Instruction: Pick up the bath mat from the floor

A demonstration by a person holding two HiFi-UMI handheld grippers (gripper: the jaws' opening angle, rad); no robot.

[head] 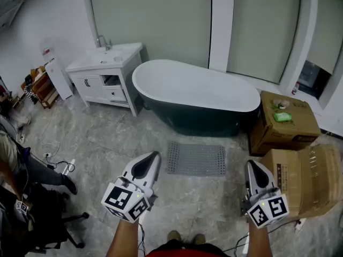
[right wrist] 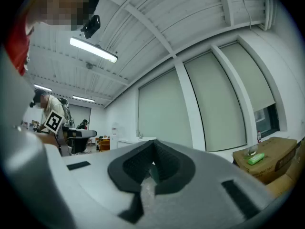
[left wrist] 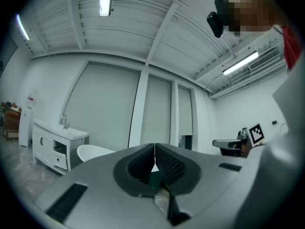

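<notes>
One broad floor of grey marbled tile (head: pixel 96 138) fills the bathroom set; against the far wall stands a long oval bathtub, white inside and dark outside (head: pixel 195 92), with a white vanity cabinet topped by a basin and tap (head: pixel 104 74) to its left and two brown cardboard boxes (head: pixel 284 127) to its right. Just in front of the tub, lying flat on the tile, is the grey, rectangular, hole-dotted bath mat (head: pixel 196 159); nothing rests on it. The person's left gripper (head: pixel 155 155) and right gripper (head: pixel 251 165) are held level above the floor, one to each side of the mat and apart from it; each gripper's own view shows its dark ribbed pads pressed together with nothing between them (left wrist: pixel 155 159) (right wrist: pixel 152 163).

The mat looks thin, light and limp, likely to sag and fold once raised; because it hugs the tile, the hard part should be getting a jaw under an edge. The near long edge, close to its two corners, looks the best hold, one gripper per corner; both sets of jaws would have to part first, and the underside may cling to the floor.
</notes>
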